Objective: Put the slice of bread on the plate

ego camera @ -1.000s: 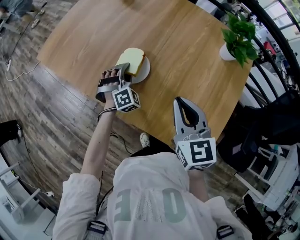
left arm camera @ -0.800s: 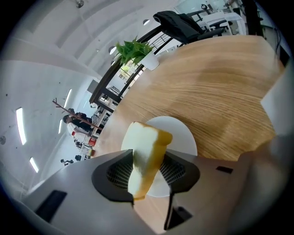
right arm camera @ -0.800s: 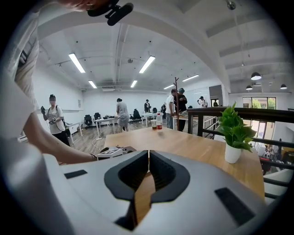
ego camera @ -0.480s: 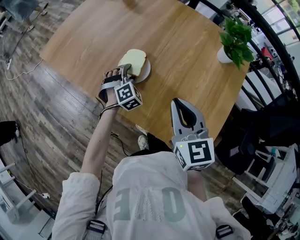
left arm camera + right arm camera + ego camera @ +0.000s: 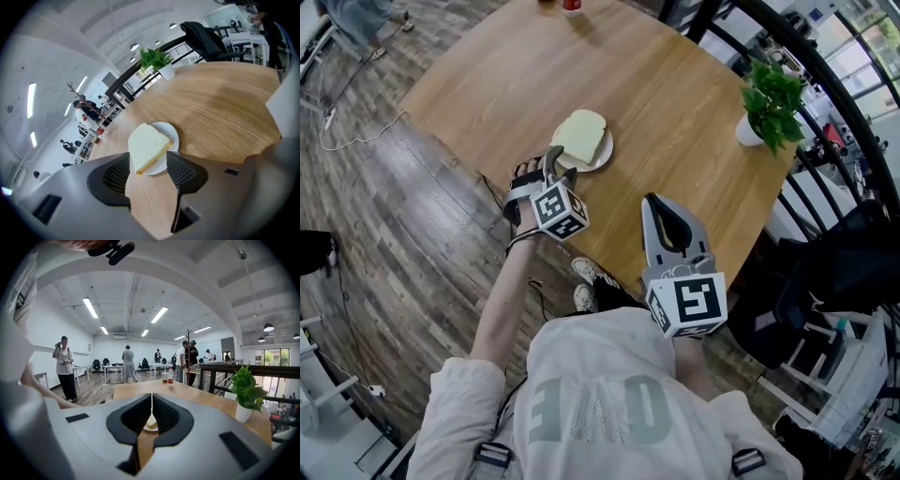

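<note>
Slice of bread [image 5: 580,137] lies on the white plate [image 5: 603,157], upper centre of the head view; placing looks done. The left gripper [image 5: 551,159] jaws are opening, clear of it; right gripper [image 5: 662,211] jaws closed, empty.

My wooden table [image 5: 675,141] is mostly bare and open to pass over. Obstacles: the plate [image 5: 605,155] with bread [image 5: 579,137] by the near left edge, a potted plant [image 5: 769,94] at the right edge, a bottle [image 5: 572,5] at the far edge.

One bread slice [image 5: 581,137], one plate [image 5: 606,155], one plant [image 5: 772,94].
</note>
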Motion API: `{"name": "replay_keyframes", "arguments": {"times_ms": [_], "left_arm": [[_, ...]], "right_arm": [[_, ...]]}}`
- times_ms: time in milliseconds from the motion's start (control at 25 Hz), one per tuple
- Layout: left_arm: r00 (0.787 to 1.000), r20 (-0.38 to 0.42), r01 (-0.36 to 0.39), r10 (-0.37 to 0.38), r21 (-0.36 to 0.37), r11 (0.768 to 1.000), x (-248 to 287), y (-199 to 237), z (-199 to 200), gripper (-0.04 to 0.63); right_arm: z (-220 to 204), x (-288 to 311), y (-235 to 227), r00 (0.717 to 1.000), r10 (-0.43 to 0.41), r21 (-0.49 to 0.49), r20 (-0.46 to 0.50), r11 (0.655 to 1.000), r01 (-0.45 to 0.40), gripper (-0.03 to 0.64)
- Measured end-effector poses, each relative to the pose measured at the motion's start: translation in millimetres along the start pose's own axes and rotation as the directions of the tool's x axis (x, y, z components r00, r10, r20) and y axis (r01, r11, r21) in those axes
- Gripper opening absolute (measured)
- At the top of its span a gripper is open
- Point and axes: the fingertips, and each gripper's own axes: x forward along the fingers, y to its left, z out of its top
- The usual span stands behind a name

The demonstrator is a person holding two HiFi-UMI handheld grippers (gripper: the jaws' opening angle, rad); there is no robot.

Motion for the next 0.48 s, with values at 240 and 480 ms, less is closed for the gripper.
{"name": "replay_keyframes", "arguments": {"times_ms": [240, 480], "left_arm": [[0.98, 0.148, -0.088, 0.136, -0.292, 0.952, -64, 52, 25, 0.229], [0.802, 0.453, -0.027, 0.389, -0.623, 0.781, -191, 123, 69, 0.227]], "right_arm": [[25, 6, 12, 0.997, 0.059, -0.09, 0.049, 0.994, -0.055, 0.02], [67, 13, 38, 0.979, 0.137, -0.177, 0.151, 0.978, -0.11, 0.02]]}}
